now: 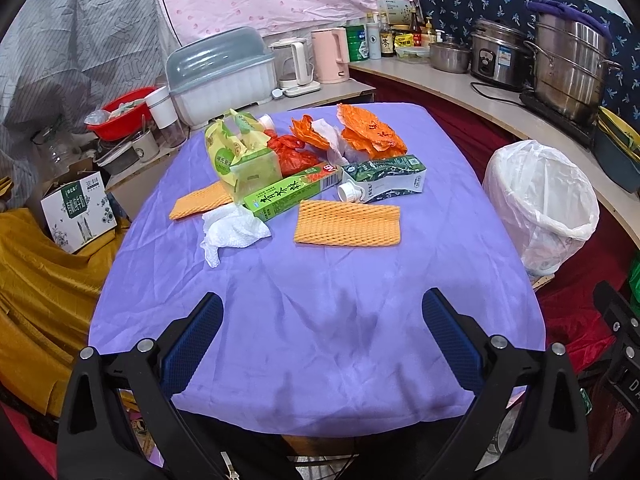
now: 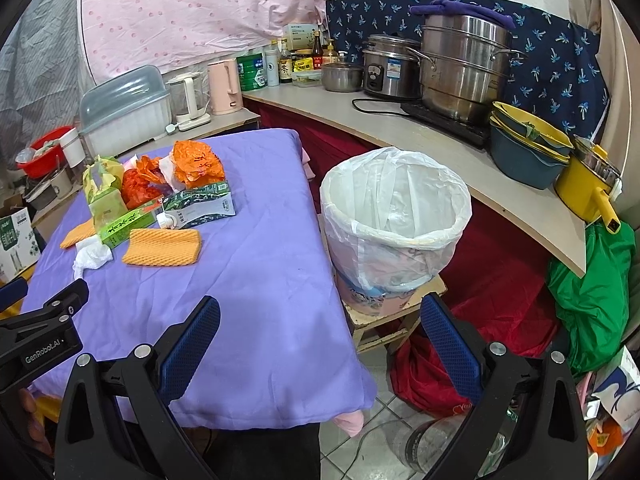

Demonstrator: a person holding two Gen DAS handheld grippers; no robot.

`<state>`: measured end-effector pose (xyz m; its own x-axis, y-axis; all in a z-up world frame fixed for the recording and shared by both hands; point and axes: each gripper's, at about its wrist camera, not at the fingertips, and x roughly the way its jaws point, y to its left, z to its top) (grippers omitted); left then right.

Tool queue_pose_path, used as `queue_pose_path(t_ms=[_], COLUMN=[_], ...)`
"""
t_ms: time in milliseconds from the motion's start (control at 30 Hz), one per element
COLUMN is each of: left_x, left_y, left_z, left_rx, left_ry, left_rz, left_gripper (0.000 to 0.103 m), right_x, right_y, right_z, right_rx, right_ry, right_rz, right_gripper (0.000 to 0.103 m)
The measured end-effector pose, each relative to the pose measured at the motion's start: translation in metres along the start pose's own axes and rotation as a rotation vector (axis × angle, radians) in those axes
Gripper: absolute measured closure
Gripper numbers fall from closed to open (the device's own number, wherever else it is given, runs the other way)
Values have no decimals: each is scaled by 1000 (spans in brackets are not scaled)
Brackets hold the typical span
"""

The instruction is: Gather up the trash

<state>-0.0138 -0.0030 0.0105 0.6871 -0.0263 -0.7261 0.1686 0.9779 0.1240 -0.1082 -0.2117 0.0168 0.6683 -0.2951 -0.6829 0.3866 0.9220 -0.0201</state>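
Note:
Trash lies in a heap at the far half of the purple-clothed table (image 1: 320, 340): an orange foam net (image 1: 347, 225), a crumpled white tissue (image 1: 232, 232), a green tea box (image 1: 292, 194), a milk carton (image 1: 386, 179), a yellow-green carton bag (image 1: 240, 152), a red plastic bag (image 1: 292, 156) and orange wrappers (image 1: 370, 132). A bin lined with a white bag (image 1: 540, 204) stands right of the table; it also shows in the right wrist view (image 2: 394, 216). My left gripper (image 1: 322, 320) is open and empty over the near table. My right gripper (image 2: 320, 324) is open and empty above the table's right edge.
A counter (image 2: 400, 128) at the right carries steel pots, a rice cooker, bowls and bottles. Kettles and a covered dish rack (image 1: 222, 76) stand behind the table. A cardboard box (image 1: 78, 208) and yellow cloth lie at the left. Red cloth and a green bag (image 2: 592, 280) lie by the bin.

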Motion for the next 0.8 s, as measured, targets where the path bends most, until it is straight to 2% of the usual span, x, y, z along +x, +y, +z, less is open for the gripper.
queue_pose_path(t_ms=[467, 800], left_x=[7, 24], left_y=[1, 8], left_z=[0, 6], left_rx=[-3, -23], left_ry=[21, 52], left_rz=[-6, -21], left_gripper=[8, 8], right_x=[2, 24], right_y=[0, 5], right_z=[0, 10], right_rx=[0, 6], right_ry=[1, 22], right_rz=[-2, -1], right_gripper=[7, 7])
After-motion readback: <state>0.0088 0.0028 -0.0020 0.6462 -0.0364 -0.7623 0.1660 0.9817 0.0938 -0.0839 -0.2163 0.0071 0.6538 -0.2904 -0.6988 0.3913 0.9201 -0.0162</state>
